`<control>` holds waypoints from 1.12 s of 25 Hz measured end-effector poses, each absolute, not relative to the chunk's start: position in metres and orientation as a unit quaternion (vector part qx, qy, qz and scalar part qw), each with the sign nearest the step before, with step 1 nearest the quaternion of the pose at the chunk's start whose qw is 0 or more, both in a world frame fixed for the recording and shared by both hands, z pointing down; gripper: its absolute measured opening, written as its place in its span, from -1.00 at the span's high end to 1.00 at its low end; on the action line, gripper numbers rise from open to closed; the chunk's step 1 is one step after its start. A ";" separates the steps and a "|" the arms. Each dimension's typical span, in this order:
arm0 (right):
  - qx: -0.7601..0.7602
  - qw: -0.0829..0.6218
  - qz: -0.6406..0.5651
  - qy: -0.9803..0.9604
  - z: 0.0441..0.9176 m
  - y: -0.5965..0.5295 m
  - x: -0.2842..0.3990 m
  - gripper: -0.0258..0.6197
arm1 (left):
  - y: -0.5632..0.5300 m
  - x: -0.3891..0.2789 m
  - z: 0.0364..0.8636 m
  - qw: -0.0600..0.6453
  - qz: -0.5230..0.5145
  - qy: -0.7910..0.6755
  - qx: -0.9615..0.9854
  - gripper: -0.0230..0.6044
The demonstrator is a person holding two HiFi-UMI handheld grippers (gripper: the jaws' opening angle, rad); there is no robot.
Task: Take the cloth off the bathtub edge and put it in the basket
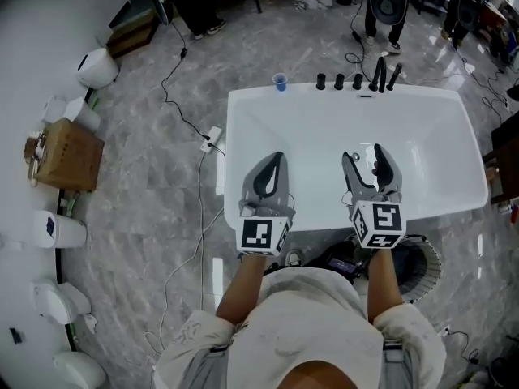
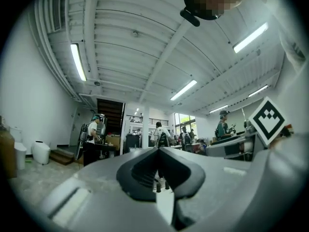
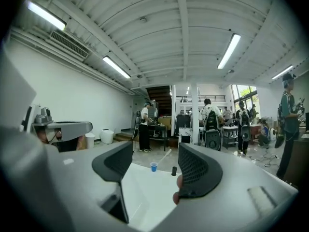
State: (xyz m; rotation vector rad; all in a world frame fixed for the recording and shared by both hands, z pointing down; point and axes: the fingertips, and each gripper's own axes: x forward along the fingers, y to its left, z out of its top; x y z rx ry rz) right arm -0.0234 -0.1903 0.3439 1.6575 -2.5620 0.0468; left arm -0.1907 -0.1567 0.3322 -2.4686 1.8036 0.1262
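The white bathtub (image 1: 243, 136) lies in front of me, its inside bare. No cloth shows on its rim in any view. My left gripper (image 1: 276, 159) hovers over the tub's near left part, its jaws pressed together with nothing in them; its own view (image 2: 157, 150) looks out level across the room. My right gripper (image 1: 363, 154) hangs over the near right part with its jaws apart and empty; in its own view (image 3: 154, 151) the gap frames the tub's far rim. A dark round basket (image 1: 436, 259) with a pale mesh rim stands on the floor by my right side.
A blue cup (image 1: 280, 81) and several black taps (image 1: 357, 80) stand on the tub's far rim. A power strip (image 1: 211, 138) and cables lie on the floor left of the tub. A cardboard box (image 1: 71, 154) and white fixtures line the left wall. People stand beyond.
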 end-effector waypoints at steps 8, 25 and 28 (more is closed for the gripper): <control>0.504 0.039 -0.008 -0.863 0.335 -0.177 -0.069 0.00 | -0.146 -0.223 0.333 0.038 0.043 0.616 -0.786 0.93; 0.525 0.032 -0.020 -0.850 0.328 -0.163 -0.077 0.79 | -0.147 -0.225 0.324 0.053 0.053 0.607 -0.791 0.93; 0.533 0.026 -0.024 -0.845 0.326 -0.161 -0.072 0.91 | -0.147 -0.224 0.322 0.053 0.055 0.604 -0.794 0.93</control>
